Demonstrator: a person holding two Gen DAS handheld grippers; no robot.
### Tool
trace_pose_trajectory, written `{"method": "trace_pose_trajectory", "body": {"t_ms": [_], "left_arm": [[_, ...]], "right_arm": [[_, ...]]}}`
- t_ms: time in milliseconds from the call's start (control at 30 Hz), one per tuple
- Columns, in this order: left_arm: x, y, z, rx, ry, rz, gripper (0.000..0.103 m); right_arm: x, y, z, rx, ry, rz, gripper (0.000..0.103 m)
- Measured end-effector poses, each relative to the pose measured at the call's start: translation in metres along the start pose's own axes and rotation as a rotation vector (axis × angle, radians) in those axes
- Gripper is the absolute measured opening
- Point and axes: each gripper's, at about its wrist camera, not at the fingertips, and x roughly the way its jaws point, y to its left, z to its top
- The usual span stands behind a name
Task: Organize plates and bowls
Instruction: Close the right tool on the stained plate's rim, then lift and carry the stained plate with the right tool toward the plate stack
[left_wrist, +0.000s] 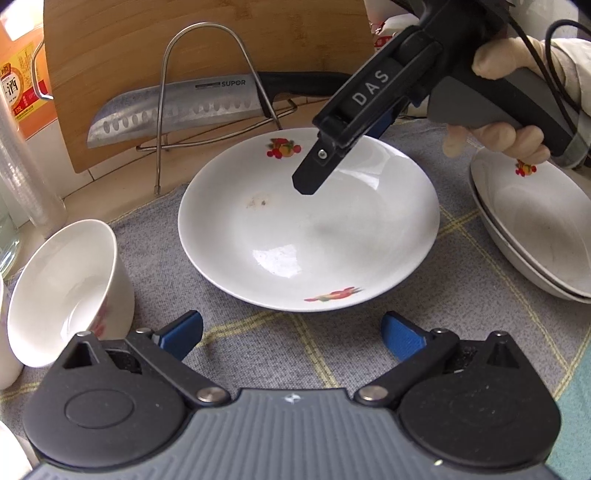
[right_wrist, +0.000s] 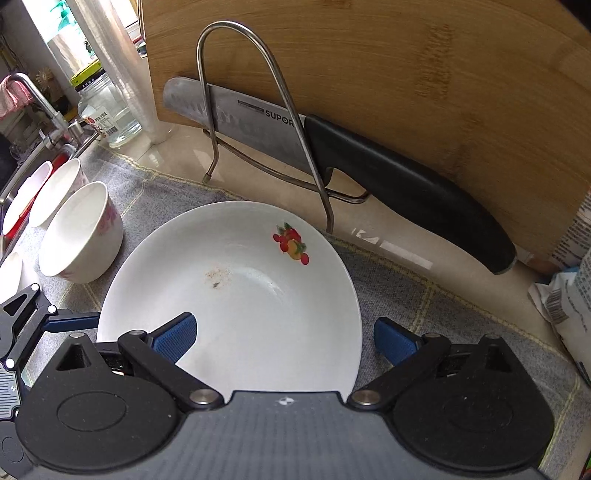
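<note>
A white plate (left_wrist: 306, 236) with fruit prints and a small brown smear lies on the grey checked cloth (left_wrist: 258, 347). My left gripper (left_wrist: 291, 332) is open just short of the plate's near rim, with nothing in it. In the right wrist view the same plate (right_wrist: 240, 295) fills the middle. My right gripper (right_wrist: 284, 338) is open and straddles its right rim, one pad over the plate and one outside. From the left wrist view a black finger (left_wrist: 312, 170) of it hangs over the plate's far side. Stacked plates (left_wrist: 535, 229) lie at the right.
White bowls (right_wrist: 81, 232) stand tilted left of the plate; one bowl (left_wrist: 66, 291) is close to my left gripper. Behind are a wire rack (right_wrist: 236, 96) holding a knife (right_wrist: 388, 184), a wooden cutting board (right_wrist: 406, 74), a jar (right_wrist: 107, 114) and a sink edge at far left.
</note>
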Motion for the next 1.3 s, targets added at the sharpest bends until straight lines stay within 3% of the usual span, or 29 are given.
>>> {"method": "trace_pose_trajectory", "body": {"t_ms": [467,733,1033,1300], "left_arm": [[0.013,0.007,0.004,0.044,-0.061,-0.059,0.103],[0.014,0.002,0.005,0.076,-0.095,-0.036,0.103],[0.015,0.004,0.005,0.072,-0.105,-0.035,0.103],[0.016,0.004,0.005,0.063,-0.107,-0.039,0.103]], "right_arm": [[0.014,0.001,0.021,-0.057,0.058,0.071,0.103],[0.016,0.004,0.025,-0.094,0.095,0.067,0.103],[0.017,0.003,0.034,-0.102,0.130,0.095,0.094],[0.020,-0.004,0.042,-0.042,0.158,0.119,0.094]]}}
